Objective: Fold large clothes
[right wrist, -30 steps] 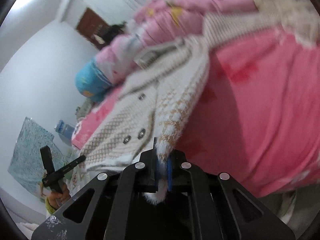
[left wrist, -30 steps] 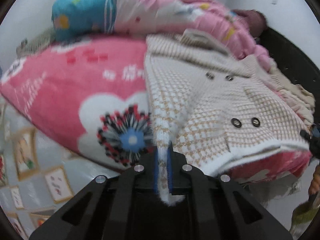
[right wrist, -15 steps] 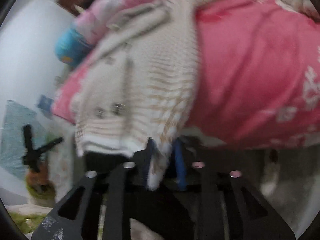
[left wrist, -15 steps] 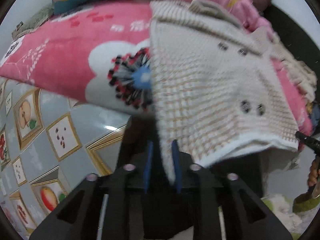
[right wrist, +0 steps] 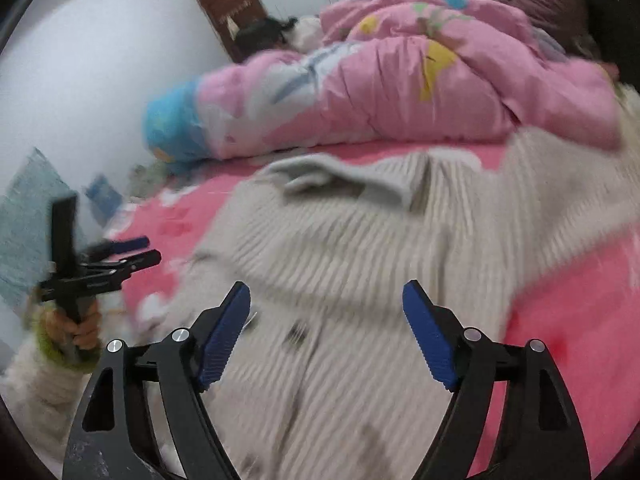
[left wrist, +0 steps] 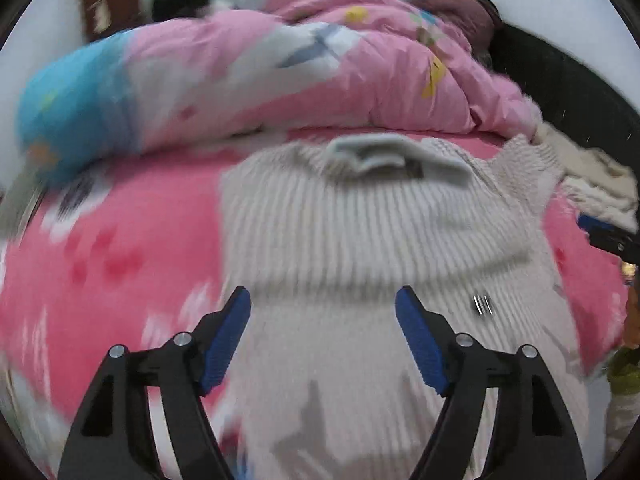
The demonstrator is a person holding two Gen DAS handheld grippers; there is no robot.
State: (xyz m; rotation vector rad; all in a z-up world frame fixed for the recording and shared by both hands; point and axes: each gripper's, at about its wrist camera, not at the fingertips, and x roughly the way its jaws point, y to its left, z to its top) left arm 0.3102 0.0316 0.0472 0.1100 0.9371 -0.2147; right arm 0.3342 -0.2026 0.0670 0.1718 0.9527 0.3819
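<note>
A cream knitted cardigan (left wrist: pixel 360 240) lies spread on the pink flowered blanket (left wrist: pixel 120 248), collar toward the far side, with a crease across its middle. My left gripper (left wrist: pixel 323 294) hovers over its near part; the jaws are opening and nothing is between the blue pads. My right gripper (right wrist: pixel 326 287) hangs over the same cardigan (right wrist: pixel 360 260), its jaws also opening with nothing held. The right wrist view also shows the left gripper (right wrist: pixel 150 249) at the left, gripped by a person's hand (right wrist: pixel 76 332). Motion blurs both views.
A rolled pink and blue quilt (left wrist: pixel 320 80) lies across the far side of the bed. A dark headboard (left wrist: pixel 580 100) stands at the right, with pale fabric (left wrist: pixel 592 176) below it. A brown door (right wrist: pixel 232 4) is set in the white wall behind.
Both grippers were shut on the cardigan's white hem at the bed's edge. They have let it go, opened wide, and swung in over the bed.
</note>
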